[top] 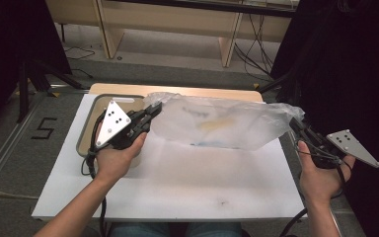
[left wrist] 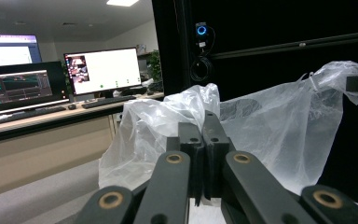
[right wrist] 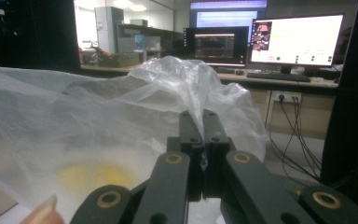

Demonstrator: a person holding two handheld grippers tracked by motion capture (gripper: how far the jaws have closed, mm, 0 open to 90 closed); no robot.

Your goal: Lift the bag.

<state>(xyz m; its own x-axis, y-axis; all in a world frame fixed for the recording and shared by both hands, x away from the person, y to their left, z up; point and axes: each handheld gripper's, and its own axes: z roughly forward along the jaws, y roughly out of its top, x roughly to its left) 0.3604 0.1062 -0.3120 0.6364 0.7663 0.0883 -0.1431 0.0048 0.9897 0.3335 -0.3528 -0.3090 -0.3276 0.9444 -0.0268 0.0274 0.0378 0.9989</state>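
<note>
Both jaws clamped, the left gripper (top: 153,111) and right gripper (top: 296,124) stretch a clear plastic bag (top: 217,123) above the white table (top: 177,182). Pulling harder could tear the thin film or slip it free.

In the high view, the lower half of the white surface (top: 177,187) is bare, so a hand can pass freely there. Across the middle of the frame the stretched plastic bag (top: 222,123) blocks the way. At the left, the tray (top: 86,133) takes the room beside it.
</note>
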